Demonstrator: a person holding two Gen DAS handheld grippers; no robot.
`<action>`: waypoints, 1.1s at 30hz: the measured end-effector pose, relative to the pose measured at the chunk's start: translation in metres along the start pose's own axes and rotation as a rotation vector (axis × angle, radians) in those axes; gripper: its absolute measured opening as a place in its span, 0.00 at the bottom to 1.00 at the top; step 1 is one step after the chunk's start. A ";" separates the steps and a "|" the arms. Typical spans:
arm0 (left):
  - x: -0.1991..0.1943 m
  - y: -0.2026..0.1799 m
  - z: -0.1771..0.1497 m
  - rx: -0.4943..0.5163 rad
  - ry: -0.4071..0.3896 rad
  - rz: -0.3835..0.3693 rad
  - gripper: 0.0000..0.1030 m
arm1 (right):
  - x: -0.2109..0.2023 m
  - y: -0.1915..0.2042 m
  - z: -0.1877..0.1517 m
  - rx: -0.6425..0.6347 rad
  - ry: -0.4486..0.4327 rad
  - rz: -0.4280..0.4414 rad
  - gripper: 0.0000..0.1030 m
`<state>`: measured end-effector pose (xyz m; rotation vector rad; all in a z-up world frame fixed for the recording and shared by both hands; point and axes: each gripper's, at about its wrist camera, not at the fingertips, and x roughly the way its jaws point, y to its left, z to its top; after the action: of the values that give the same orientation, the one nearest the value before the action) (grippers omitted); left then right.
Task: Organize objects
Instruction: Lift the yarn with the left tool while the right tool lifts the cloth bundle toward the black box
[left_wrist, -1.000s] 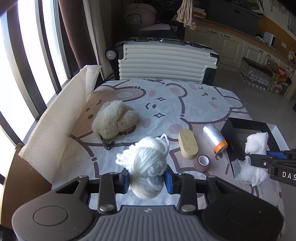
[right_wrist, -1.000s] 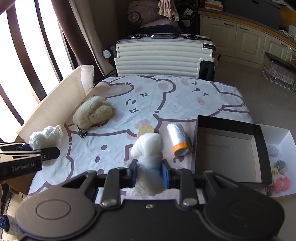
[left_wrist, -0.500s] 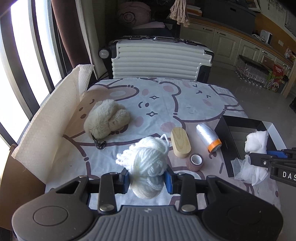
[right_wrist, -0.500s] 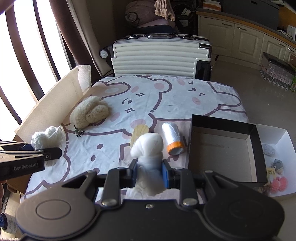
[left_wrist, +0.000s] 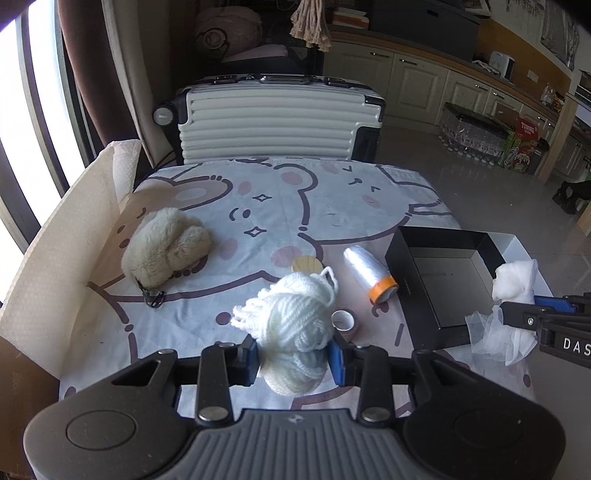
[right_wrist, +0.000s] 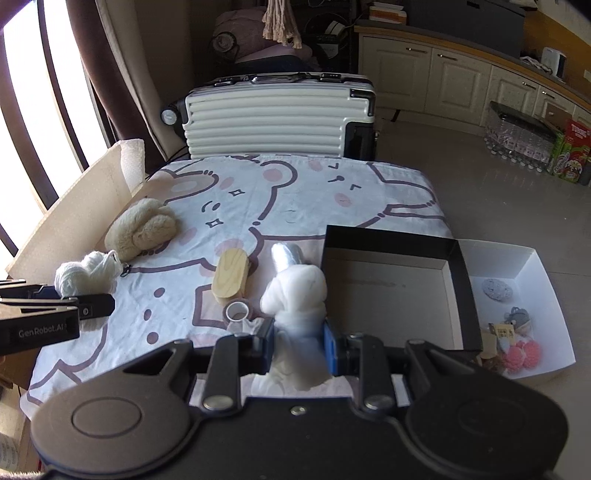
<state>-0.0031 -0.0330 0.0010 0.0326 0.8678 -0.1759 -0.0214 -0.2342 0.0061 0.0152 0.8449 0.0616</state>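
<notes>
My left tool clamps white yarn ball; right tool clamps white gauzy fabric wad, near open black cardboard box at counter's right edge.

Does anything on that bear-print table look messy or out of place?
Mostly tidy. The thread spool lies toppled on its side beside the black box, and the yarn ball in the left gripper has loose loops straggling out.

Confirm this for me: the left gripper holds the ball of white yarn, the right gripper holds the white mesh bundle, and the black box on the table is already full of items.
One part is wrong: the black box is empty, as the right wrist view shows. The left gripper does hold the ball of white yarn, and the right gripper holds the white mesh bundle.
</notes>
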 end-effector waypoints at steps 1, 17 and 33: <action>0.000 -0.002 0.000 0.003 -0.001 -0.004 0.37 | -0.001 -0.003 -0.001 0.007 0.001 -0.006 0.27; 0.002 -0.029 0.003 0.021 -0.008 -0.072 0.37 | -0.020 -0.024 -0.004 0.004 -0.013 -0.089 0.27; -0.004 -0.045 0.005 0.032 -0.040 -0.149 0.37 | -0.024 -0.039 -0.003 -0.009 -0.047 -0.192 0.27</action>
<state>-0.0091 -0.0776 0.0097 -0.0060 0.8276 -0.3286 -0.0379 -0.2745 0.0200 -0.0726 0.7954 -0.1154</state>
